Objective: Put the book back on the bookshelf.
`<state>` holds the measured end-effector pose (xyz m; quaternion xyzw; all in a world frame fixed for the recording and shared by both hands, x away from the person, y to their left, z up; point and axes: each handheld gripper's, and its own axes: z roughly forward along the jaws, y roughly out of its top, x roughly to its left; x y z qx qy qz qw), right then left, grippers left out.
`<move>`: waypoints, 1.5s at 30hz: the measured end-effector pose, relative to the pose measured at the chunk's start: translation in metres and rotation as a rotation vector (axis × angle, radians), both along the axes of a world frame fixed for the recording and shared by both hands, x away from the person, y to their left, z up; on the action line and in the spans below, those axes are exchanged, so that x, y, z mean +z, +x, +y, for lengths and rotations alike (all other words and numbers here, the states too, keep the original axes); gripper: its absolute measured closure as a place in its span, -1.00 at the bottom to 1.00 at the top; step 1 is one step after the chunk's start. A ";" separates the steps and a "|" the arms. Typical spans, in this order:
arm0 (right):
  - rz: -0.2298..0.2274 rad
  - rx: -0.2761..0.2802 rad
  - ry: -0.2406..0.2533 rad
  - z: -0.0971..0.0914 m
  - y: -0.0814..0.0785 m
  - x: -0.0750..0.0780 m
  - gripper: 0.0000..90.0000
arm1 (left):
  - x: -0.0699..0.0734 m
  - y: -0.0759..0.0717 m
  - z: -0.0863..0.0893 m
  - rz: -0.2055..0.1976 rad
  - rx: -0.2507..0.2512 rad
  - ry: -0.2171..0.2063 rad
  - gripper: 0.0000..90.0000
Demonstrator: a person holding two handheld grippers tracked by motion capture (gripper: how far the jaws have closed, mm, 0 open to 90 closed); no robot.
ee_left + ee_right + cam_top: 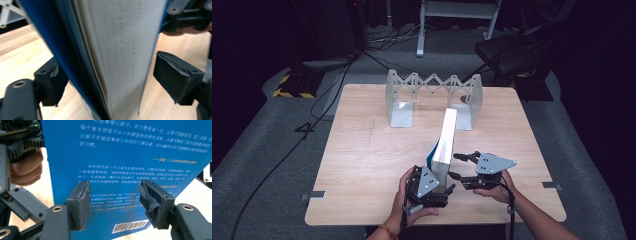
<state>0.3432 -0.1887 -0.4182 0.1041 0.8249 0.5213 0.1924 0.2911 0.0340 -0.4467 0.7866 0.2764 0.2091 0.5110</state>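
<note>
A thick book [446, 140] with a blue cover stands on its edge on the wooden table [362, 150], leaning away toward the far side. My left gripper [443, 192] is at the book's near end. Its jaws straddle the white page block [120, 50]: the left pad [50, 82] sits beside the blue cover and the right pad [175, 77] stands apart from the pages. My right gripper [455, 166] is just right of the book, open. Its jaws face the blue back cover [125, 157] with printed text and a barcode, and nothing lies between them.
A metal expandable book rack [432, 95] with two upright end plates stands at the table's far side, beyond the book. A dark chair [507, 50] and cables lie on the floor behind the table. The left hand [25, 170] is beside the book.
</note>
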 end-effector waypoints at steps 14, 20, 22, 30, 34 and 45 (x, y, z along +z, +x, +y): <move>0.011 -0.048 0.014 -0.004 0.006 -0.001 -0.10 | -0.002 0.002 0.013 -0.030 0.028 -0.033 -0.16; 0.016 -0.104 -0.023 -0.023 0.015 -0.006 -0.14 | -0.001 0.007 0.033 -0.025 0.015 -0.032 0.11; 0.040 -0.122 -0.056 -0.039 0.023 -0.009 -0.16 | 0.000 0.009 0.040 -0.024 0.006 -0.023 0.17; 0.200 -0.217 -0.174 -0.086 0.047 -0.037 -0.24 | 0.002 0.013 0.043 -0.051 -0.018 -0.004 0.16; 0.279 -0.213 -0.218 -0.105 0.044 -0.055 -0.30 | 0.004 0.016 0.041 -0.056 -0.016 -0.027 0.09; 0.355 -0.219 -0.208 -0.118 0.051 -0.075 -0.31 | 0.037 0.026 0.038 -0.119 0.006 -0.118 -0.02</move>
